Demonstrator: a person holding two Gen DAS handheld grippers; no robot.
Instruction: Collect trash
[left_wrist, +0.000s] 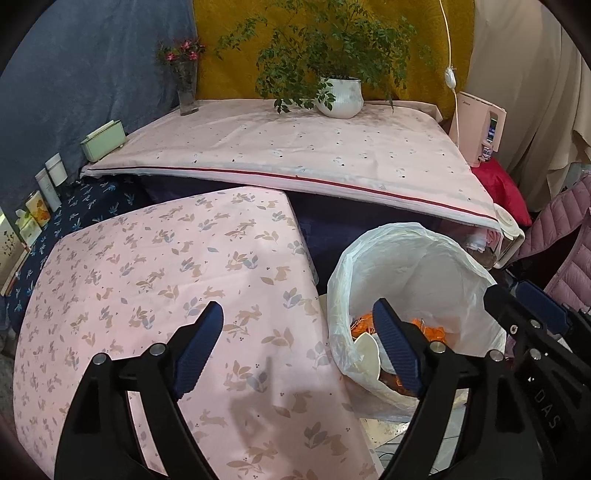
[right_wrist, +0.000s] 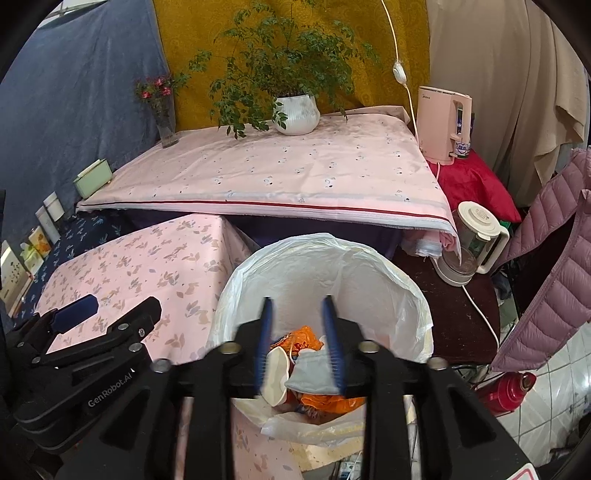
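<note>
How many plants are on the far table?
2. A leafy green plant in a white pot sits at the back middle, and red flowers in a glass vase stand at the back left corner.

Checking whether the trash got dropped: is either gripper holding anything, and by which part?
Nothing is held. The left gripper and right gripper are both open and empty; the trash lies in the bin.

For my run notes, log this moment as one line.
stage: drop-off | left gripper: open, empty | right gripper: open over bin | bin: gray mask, orange wrapper
</note>
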